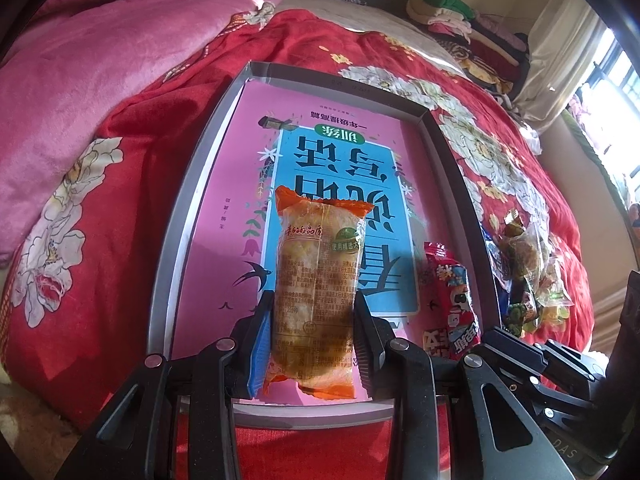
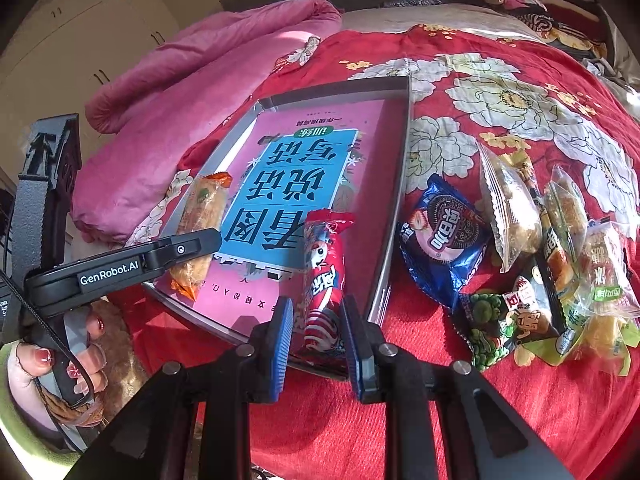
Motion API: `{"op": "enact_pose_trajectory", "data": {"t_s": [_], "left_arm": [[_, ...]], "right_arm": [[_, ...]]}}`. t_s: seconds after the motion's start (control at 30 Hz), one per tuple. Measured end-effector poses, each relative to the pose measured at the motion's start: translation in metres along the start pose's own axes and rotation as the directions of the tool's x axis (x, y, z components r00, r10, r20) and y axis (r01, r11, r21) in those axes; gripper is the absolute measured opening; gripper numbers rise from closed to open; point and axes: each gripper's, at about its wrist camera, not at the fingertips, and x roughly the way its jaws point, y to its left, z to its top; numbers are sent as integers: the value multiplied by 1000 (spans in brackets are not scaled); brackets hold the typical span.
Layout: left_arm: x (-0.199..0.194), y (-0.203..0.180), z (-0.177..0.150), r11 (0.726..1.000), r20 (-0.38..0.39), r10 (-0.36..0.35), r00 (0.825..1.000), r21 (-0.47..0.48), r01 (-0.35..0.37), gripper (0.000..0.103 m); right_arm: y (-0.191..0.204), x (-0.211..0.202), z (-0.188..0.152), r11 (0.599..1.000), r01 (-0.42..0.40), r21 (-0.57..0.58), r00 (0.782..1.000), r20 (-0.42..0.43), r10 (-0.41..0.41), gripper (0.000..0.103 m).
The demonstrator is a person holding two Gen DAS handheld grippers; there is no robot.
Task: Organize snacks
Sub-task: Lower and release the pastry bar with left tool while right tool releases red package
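Snacks go into the tray (image 1: 188,208) on the bed. The left tool (image 1: 314,320) holds an orange packet (image 1: 316,280) over the tray's near end. The right tool (image 2: 316,332) squeezes a red packet (image 2: 326,264) there too. Each should be lowered flat, side by side, before letting go.

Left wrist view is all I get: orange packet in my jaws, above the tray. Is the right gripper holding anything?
Observer: Yes. The right gripper is shut on a red packet, with its far end over the near right corner of the tray.
Operator: What's still outside on that side?
Observer: A blue cookie packet lies on the bedspread beside the tray's right wall. A green pea packet and clear-wrapped cakes lie further right.
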Motion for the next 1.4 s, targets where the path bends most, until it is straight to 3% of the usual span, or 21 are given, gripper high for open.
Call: {"op": "enact_pose_trajectory", "data": {"t_s": [0.43, 0.67, 1.07, 1.17, 1.4], "left_arm": [[8, -6, -2, 1000, -19, 5, 1000, 19, -5, 37], [7, -6, 0, 1000, -4, -3, 1000, 17, 3, 38], [-6, -12, 2, 999, 61, -17, 998, 45, 14, 52], [-11, -12, 4, 999, 81, -33, 996, 40, 30, 62], [-24, -8, 8, 999, 144, -43, 989, 12, 41, 64]], "right_arm": [[4, -5, -5, 999, 4, -35, 1000, 22, -3, 26], [5, -9, -3, 999, 1, -51, 999, 45, 2, 33], [7, -22, -1, 998, 20, -57, 994, 107, -14, 44], [6, -28, 1, 998, 34, -59, 991, 132, -26, 45], [7, -45, 5, 995, 59, -75, 980, 196, -43, 50]]}}
